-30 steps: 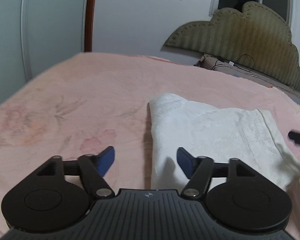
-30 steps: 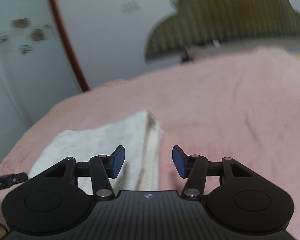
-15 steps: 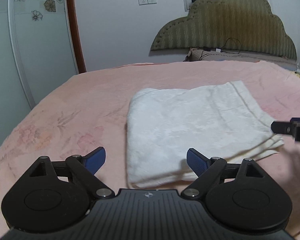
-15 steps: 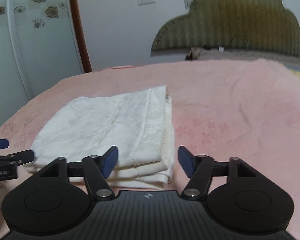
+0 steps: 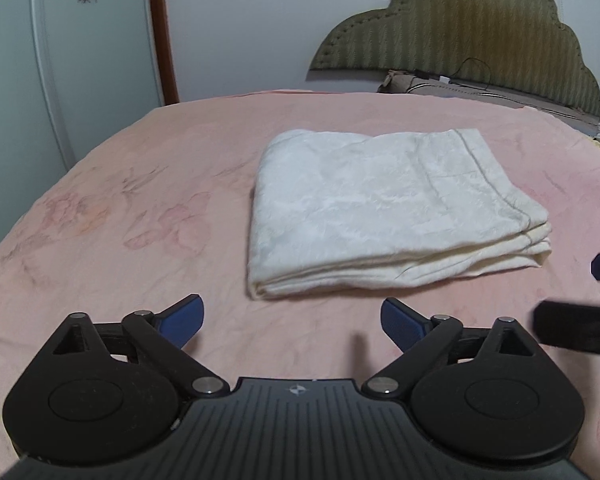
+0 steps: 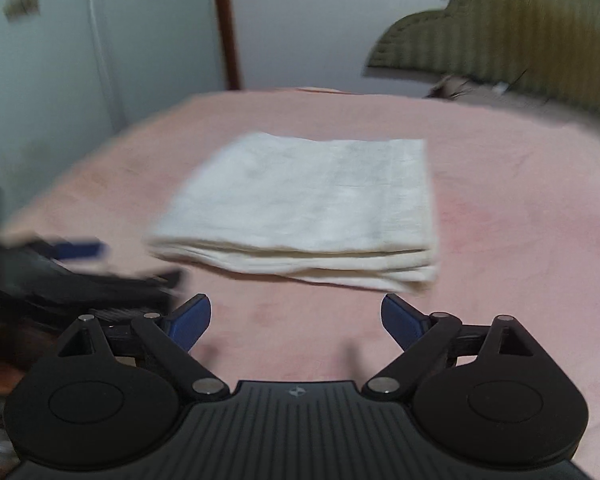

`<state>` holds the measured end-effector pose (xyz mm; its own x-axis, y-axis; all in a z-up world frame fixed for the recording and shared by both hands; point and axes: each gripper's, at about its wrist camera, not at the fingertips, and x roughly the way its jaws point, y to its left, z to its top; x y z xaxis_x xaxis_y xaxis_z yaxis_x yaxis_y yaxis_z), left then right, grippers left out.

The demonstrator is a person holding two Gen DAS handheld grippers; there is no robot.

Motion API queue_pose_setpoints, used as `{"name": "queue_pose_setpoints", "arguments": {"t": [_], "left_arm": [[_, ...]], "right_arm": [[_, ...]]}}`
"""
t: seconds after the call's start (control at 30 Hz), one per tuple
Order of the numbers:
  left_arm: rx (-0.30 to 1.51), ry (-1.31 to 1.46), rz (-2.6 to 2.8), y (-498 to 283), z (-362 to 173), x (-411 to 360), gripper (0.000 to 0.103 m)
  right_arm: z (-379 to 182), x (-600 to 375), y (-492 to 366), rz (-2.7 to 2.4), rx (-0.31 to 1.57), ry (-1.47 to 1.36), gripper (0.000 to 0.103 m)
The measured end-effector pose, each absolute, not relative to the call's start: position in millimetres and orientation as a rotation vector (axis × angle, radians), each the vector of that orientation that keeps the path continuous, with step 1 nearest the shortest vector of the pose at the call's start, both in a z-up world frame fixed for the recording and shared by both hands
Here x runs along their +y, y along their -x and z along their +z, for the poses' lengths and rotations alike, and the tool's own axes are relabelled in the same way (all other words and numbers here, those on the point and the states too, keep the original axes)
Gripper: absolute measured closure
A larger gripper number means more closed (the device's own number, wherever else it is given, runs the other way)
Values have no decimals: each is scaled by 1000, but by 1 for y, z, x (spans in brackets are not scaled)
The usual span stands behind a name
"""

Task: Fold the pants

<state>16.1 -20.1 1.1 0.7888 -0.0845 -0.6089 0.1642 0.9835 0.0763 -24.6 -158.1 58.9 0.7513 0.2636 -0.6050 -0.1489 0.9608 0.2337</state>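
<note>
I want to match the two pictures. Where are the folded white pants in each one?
Left wrist view: the folded white pants lie on the pink bed, right of middle, beyond the open fingers.
Right wrist view: the pants lie near the middle, blurred, beyond the open fingers.
Shared landmark: the scalloped olive headboard, upper right in both.

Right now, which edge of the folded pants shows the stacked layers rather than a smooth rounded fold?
The near edge of the folded white pants, facing the left gripper: separate layers show there. The pants' left edge is one rounded fold.
</note>
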Motion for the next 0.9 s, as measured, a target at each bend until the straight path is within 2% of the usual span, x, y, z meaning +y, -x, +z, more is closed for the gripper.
{"name": "queue_pose_setpoints", "arguments": {"t": [0.03, 0.07, 0.13, 0.17, 0.27, 0.33, 0.53, 0.9], "left_arm": [[648, -131, -127, -15, -1, -19, 5], [651, -131, -119, -15, -2, -18, 5], [666, -121, -105, -17, -6, -15, 5], [675, -115, -101, -18, -8, -14, 5], [690, -102, -102, -20, -13, -14, 4], [685, -107, -102, -19, -16, -16, 5], [691, -128, -120, -17, -23, -22, 4], [667, -144, -124, -17, -29, -28, 2]], "right_arm": [[62, -170, 26, 331, 684, -333, 7], [60, -184, 25, 430, 676, -519, 0], [54, -202, 22, 462, 643, -734, 0], [52, -203, 20, 392, 637, -703, 0], [45, -183, 9, 30, 662, -327, 0], [31, -174, 6, -17, 638, -200, 0], [2, -175, -4, -5, 673, -209, 0], [-6, -158, -7, 36, 676, -137, 0]]}}
